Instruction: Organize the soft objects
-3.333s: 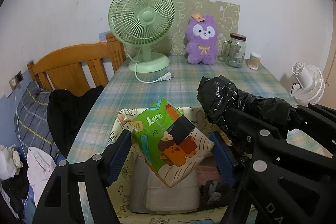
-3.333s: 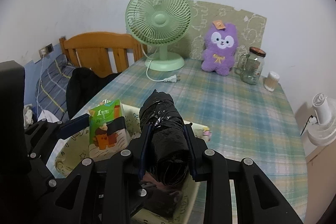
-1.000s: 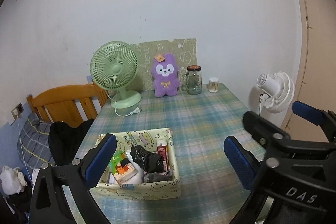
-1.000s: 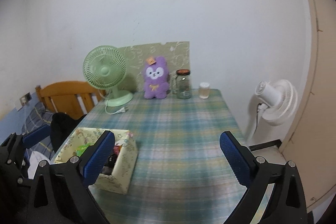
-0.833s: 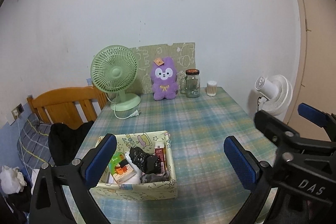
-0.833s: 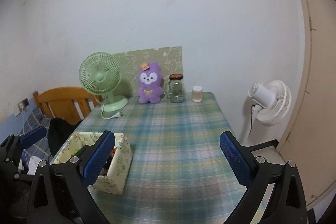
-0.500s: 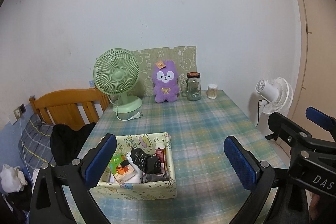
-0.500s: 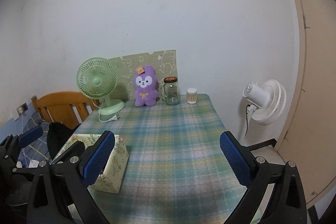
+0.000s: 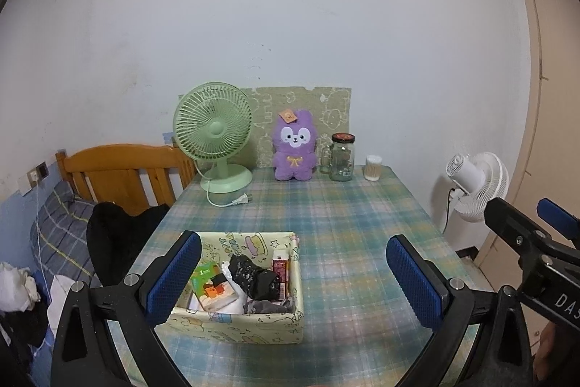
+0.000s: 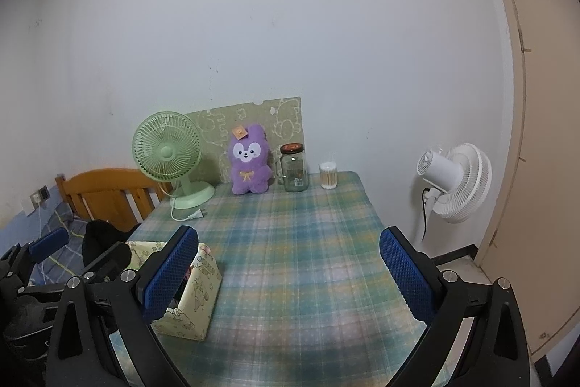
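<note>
**Blue pads spread wide, storage box filled on the tabletop**

Blue textured pads on the left hand-held gripper stand far apart with nothing between them. The right hand-held gripper is spread just as wide and also carries nothing; both are raised above the near end of the green-and-blue plaid tabletop.

Just ahead of the left hand-held gripper, toward its left finger, sits the pale yellow cartoon-printed fabric storage box. Inside it lie the green tissue pack with a cartoon figure, the crumpled black plastic bag roll, a slim red-and-white packet standing against the right wall, and a grey soft cloth at the near right corner. White paper shows beneath the tissue pack. From the right hand-held gripper, the same box is partly hidden behind its left finger.

Far ahead of both, against the wall, stand a light green desk fan with its loose plug on the cloth, a purple plush rabbit with a yellow bow, a clear glass jar with a dark lid and a small cotton-swab container. To the right, off the tabletop, is a white fan; to the left, a wooden headboard.
</note>
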{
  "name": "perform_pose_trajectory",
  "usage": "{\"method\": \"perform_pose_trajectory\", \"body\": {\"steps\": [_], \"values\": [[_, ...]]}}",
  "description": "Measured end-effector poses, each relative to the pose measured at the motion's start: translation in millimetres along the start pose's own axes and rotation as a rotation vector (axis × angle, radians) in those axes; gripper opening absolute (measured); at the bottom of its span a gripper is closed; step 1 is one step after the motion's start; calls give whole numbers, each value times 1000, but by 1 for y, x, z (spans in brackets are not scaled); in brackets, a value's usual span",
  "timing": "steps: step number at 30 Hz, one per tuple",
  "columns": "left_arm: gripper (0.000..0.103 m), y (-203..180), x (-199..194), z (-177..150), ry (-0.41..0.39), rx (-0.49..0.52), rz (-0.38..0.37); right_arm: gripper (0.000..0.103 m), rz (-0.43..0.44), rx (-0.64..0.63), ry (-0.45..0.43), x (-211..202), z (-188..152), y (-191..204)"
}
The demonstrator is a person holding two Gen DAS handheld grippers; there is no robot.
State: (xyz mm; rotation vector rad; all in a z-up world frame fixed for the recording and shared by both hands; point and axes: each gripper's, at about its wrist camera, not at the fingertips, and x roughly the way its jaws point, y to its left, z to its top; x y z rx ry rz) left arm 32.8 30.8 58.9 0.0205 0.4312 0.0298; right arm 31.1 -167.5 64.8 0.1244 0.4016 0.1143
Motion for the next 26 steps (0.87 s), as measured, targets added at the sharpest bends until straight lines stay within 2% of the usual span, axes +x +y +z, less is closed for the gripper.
{"method": "perform_pose_trajectory", "body": {"steps": [26], "values": [[103, 4, 0, 0, 7, -7, 3, 102, 0, -23, -3, 0, 0, 0]]}}
